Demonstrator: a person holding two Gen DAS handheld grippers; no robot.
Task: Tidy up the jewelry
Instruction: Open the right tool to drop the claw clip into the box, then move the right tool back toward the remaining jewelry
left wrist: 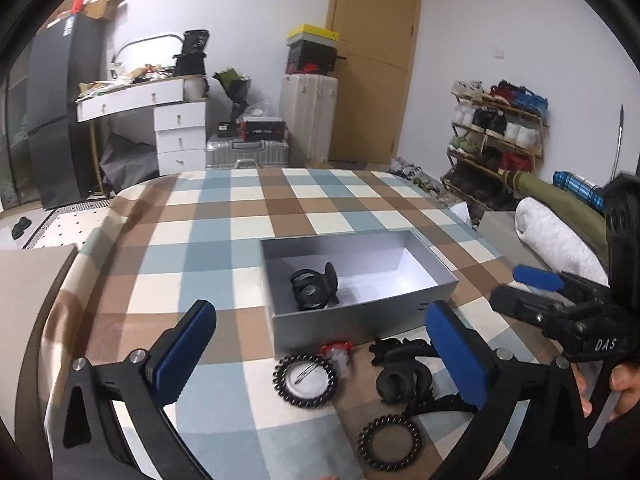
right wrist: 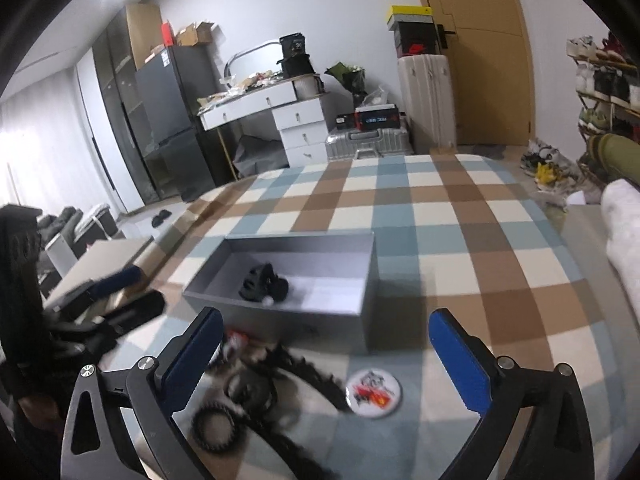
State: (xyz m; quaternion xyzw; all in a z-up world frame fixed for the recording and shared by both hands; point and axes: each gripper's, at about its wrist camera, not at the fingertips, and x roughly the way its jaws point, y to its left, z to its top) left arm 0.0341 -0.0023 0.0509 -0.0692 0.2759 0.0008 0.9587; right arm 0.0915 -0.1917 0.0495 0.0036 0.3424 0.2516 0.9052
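A grey open box [left wrist: 360,314] [right wrist: 280,312] stands on the checked tablecloth and holds a black hair claw [left wrist: 314,288] [right wrist: 264,282]. In front of it lie black spiral hair ties [left wrist: 306,378] [left wrist: 390,442], a black scrunchie [left wrist: 396,384], another black claw clip [left wrist: 396,348], a small red and clear piece [left wrist: 336,352] and a round badge [right wrist: 374,392]. My left gripper [left wrist: 320,356] is open and empty above these pieces. My right gripper [right wrist: 326,364] is open and empty above the blurred pile [right wrist: 248,396].
The checked table [left wrist: 240,216] ends in a rounded far edge. A grey rolled blanket [left wrist: 556,236] lies at the right. A brown board [right wrist: 104,260] sits at the left. The right gripper [left wrist: 568,304] shows in the left wrist view, the left gripper [right wrist: 112,292] in the right wrist view.
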